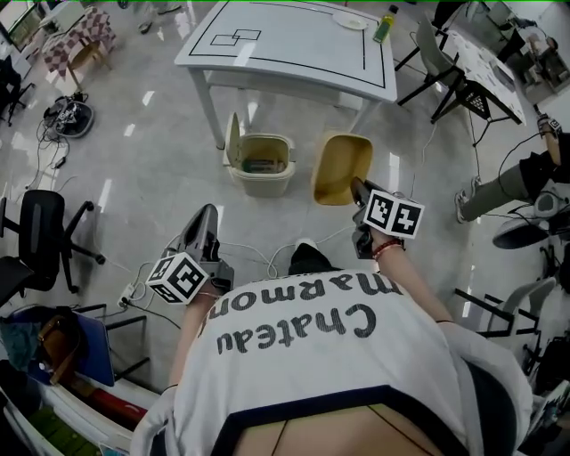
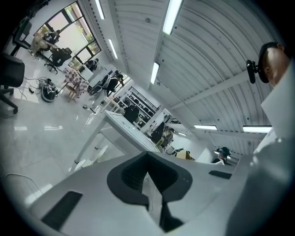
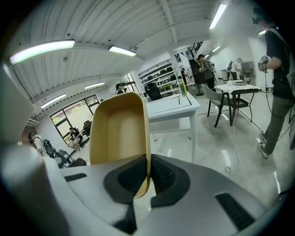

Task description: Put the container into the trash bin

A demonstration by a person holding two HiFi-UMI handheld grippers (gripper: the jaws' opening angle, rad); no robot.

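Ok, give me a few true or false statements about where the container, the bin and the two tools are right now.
1. The right tool grips the tan container by its rim. True.
2. The container is already inside the trash bin. False: it is held in the air beside the bin.
3. The bin's lid is shut. False: it stands open.
4. The left tool holds nothing. True.
5. A green bottle stands on the white table. True.
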